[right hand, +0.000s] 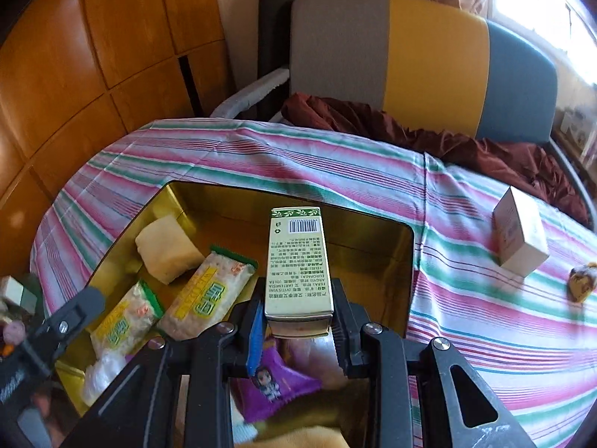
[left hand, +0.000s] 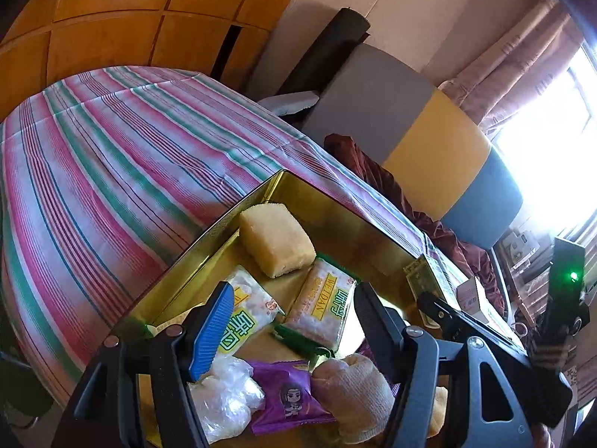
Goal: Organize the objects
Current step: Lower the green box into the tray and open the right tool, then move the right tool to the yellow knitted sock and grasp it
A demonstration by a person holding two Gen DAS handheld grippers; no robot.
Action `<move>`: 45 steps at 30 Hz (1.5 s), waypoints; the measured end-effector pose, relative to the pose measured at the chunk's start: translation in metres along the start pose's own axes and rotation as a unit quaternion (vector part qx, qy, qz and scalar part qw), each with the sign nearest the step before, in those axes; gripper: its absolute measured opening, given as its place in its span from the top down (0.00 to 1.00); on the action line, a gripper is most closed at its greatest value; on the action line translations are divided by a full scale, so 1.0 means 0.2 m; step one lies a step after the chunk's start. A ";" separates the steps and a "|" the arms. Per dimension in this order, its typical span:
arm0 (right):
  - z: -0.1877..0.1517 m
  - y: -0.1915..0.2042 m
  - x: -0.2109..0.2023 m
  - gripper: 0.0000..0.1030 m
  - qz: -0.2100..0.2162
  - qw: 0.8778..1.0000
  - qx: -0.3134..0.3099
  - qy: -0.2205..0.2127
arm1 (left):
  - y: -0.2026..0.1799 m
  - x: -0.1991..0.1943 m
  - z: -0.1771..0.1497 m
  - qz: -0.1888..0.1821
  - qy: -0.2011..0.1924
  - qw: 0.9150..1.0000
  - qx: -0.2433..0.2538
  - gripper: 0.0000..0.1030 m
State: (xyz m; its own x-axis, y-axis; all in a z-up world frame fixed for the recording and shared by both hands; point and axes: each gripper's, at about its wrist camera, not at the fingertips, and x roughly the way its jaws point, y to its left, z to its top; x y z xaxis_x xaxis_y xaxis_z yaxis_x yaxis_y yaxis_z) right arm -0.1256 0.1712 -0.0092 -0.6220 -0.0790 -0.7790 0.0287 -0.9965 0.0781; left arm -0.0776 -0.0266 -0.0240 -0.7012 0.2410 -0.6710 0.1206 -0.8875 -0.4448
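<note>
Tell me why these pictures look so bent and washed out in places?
Left wrist view: the window is blown out white, and the fisheye lens curves the striped bedsheet. Right wrist view: straight wardrobe panels bow, and the held box stays sharp.

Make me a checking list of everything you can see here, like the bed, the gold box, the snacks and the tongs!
Surface: striped sheet, pink, green and white, smooth.
Job's things: gold tin open on the sheet, holding two green-and-yellow snack packs, a pale yellow block, a purple packet and a clear plastic bag.
Clutter: white carton and a small brown trinket on the sheet outside the tin.
Grippers: right tongs clamp a tall printed box over the tin; left tongs open, empty, over the tin.
Cables: nothing seen.
Surroundings: wooden wardrobe, grey-yellow-blue headboard, dark red blanket, bright window.
</note>
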 end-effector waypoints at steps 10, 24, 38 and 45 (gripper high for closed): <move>0.04 -0.07 0.09 0.53 0.035 0.998 0.056 0.025 | -0.01 -0.01 0.00 -0.002 -0.003 1.000 0.002 0.34; -0.09 -0.18 -0.17 0.44 0.013 0.998 0.024 -0.049 | -0.14 0.00 -0.09 -0.021 0.014 0.999 0.047 0.34; -0.41 -0.69 -0.32 0.23 -0.072 0.992 0.088 -0.059 | -0.43 -0.05 -0.30 -0.057 0.022 0.986 0.152 0.34; -0.60 -1.12 -0.27 0.22 -0.146 0.979 0.145 -0.014 | -0.63 -0.11 -0.43 -0.089 0.033 0.975 0.202 0.34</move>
State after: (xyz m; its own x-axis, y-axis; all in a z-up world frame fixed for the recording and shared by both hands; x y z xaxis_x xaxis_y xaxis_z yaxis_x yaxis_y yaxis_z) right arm -0.0052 0.3946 -0.0591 -0.5926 0.2128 -0.7768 -0.3735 -0.9271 0.0309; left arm -0.0171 0.1150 -0.0049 -0.6372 0.4174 -0.6478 -0.2946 -0.9087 -0.2957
